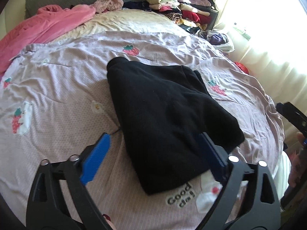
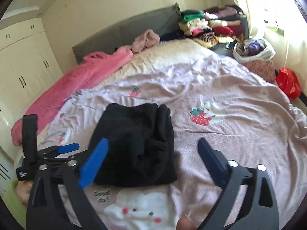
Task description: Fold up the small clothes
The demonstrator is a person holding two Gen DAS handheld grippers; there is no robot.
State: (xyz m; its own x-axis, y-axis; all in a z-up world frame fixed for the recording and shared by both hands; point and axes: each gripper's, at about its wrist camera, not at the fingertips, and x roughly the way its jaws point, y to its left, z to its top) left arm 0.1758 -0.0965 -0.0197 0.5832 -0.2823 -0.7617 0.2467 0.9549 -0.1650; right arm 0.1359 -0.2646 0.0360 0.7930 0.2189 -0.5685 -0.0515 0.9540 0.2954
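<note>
A black garment (image 1: 163,118) lies folded into a thick rectangle on the lilac strawberry-print bedcover (image 1: 57,88). My left gripper (image 1: 153,153) is open, hovering low over the garment's near end, its right finger at the garment's right edge. In the right wrist view the same garment (image 2: 138,143) lies left of centre. My right gripper (image 2: 153,157) is open above the near right side of the garment, holding nothing. The left gripper (image 2: 63,149) shows at the left there.
A pink blanket (image 1: 44,30) lies along the far left of the bed. Stacks of folded clothes (image 1: 178,7) sit at the head of the bed. A bag of clothes (image 2: 253,49) and a red bag (image 2: 287,82) stand by the right side.
</note>
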